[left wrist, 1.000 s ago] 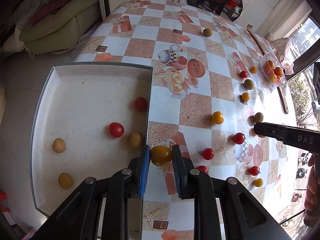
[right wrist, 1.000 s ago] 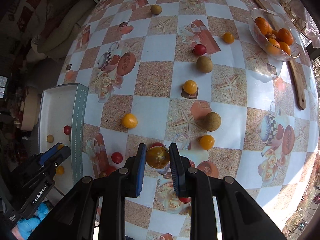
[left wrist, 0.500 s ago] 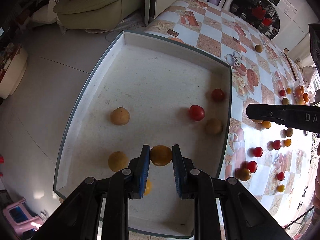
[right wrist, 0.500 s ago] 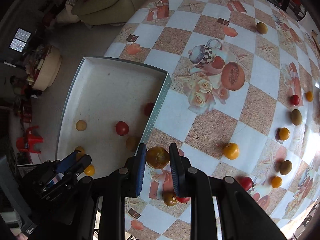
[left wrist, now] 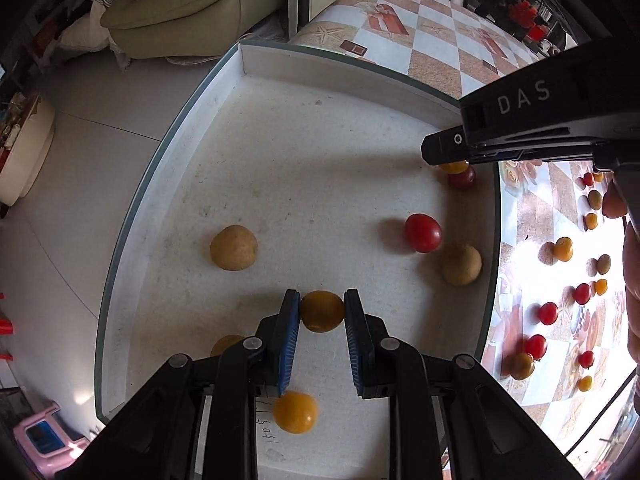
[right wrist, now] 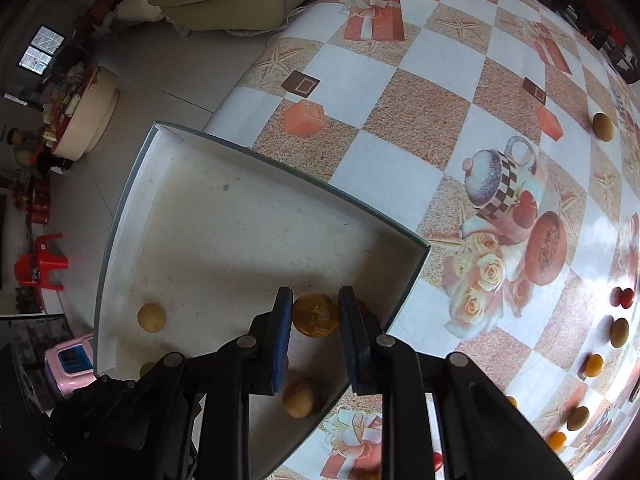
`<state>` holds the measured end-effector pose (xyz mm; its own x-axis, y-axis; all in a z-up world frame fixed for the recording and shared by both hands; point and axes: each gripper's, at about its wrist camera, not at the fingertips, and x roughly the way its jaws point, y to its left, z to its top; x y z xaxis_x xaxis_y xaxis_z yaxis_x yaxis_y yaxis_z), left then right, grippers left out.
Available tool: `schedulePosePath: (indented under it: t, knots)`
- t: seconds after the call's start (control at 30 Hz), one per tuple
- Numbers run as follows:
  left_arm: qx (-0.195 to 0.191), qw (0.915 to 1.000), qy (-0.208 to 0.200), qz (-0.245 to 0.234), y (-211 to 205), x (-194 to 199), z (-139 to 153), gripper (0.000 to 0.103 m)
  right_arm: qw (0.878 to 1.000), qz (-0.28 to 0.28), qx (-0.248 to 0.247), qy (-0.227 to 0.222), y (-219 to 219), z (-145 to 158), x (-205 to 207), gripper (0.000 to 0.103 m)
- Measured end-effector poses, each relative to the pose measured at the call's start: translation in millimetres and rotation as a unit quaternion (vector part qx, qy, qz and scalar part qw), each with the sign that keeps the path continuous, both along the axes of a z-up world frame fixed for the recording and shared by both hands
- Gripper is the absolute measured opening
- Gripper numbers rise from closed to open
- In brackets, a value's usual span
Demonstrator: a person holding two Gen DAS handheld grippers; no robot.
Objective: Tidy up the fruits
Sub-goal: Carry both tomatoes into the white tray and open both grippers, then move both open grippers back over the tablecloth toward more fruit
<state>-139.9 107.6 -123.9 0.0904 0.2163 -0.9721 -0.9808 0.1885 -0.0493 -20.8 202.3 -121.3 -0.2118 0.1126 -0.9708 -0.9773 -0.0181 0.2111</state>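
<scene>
Both grippers now hang over the white tray [left wrist: 188, 168], each clamped on a small yellow-orange fruit, where a second earlier both were above the checked tablecloth [right wrist: 420, 120] with the tray off to one side. The left gripper [left wrist: 322, 312] holds a dull yellow tomato [left wrist: 322, 311] pinched between its blue pads above the middle of the tray floor; half a second ago it was already over the tray, and it has since settled closer to the floor. The right gripper [right wrist: 315, 316] grips a mottled orange fruit [right wrist: 314, 315] just inside the tray's near corner, having crossed the rim from the table only in the last half second; its black body [left wrist: 520, 124] now juts into the left wrist view above a red tomato [left wrist: 462, 178] by the tray wall. Already lying in the tray are a red cherry tomato [left wrist: 423, 233], two tan round fruits [left wrist: 234, 247] and [left wrist: 461, 264], and a bright orange one [left wrist: 295, 412]. Many fruits remain scattered on the tablecloth, so the sorting appears far from finished; the carry looks complete for both hands, and releasing the two fruits into the tray seems the step at hand.
</scene>
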Motion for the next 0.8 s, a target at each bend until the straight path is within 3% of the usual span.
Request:
schedulePosePath:
  t: [0.17, 0.23, 0.27, 0.33, 0.4, 0.47, 0.53, 0.63, 0.8]
  knots:
    - [0.0, 0.9998, 0.017, -0.011, -3, 3, -4, 0.025, 1.0, 0.02, -0.002, -0.012, 12, -5, -11, 0.026]
    - [0.002, 0.9997, 0.022, -0.011, -4, 5, -4, 0.06, 1.0, 0.023, -0.004, -0.011, 14, -7, -14, 0.027]
    - [0.016, 0.9994, 0.028, -0.008, -6, 5, 0, 0.084, 1.0, 0.025, -0.006, -0.009, 15, -9, -17, 0.027]
    - [0.031, 0.9991, 0.027, -0.011, -8, 5, 5, 0.085, 0.999, 0.031, -0.013, -0.003, 16, -12, -21, 0.028]
    - [0.022, 0.9993, 0.026, -0.013, -8, 5, 4, 0.085, 0.999, 0.036, -0.016, 0.003, 15, -13, -25, 0.037]
    - [0.019, 0.9993, 0.028, -0.014, -9, 5, 3, 0.085, 0.999, 0.041, -0.015, 0.017, 14, -11, -28, 0.061]
    - [0.017, 0.9993, 0.029, -0.015, -9, 3, 4, 0.085, 0.999, 0.042, -0.009, 0.023, 13, -7, -29, 0.073]
    - [0.015, 0.9992, 0.032, -0.019, -11, 4, 5, 0.085, 0.998, 0.034, -0.005, 0.044, 9, 2, -22, 0.081]
    - [0.011, 0.9984, 0.044, -0.034, -20, 12, 8, 0.085, 0.998, -0.002, 0.011, 0.066, 3, 22, 0, 0.085]
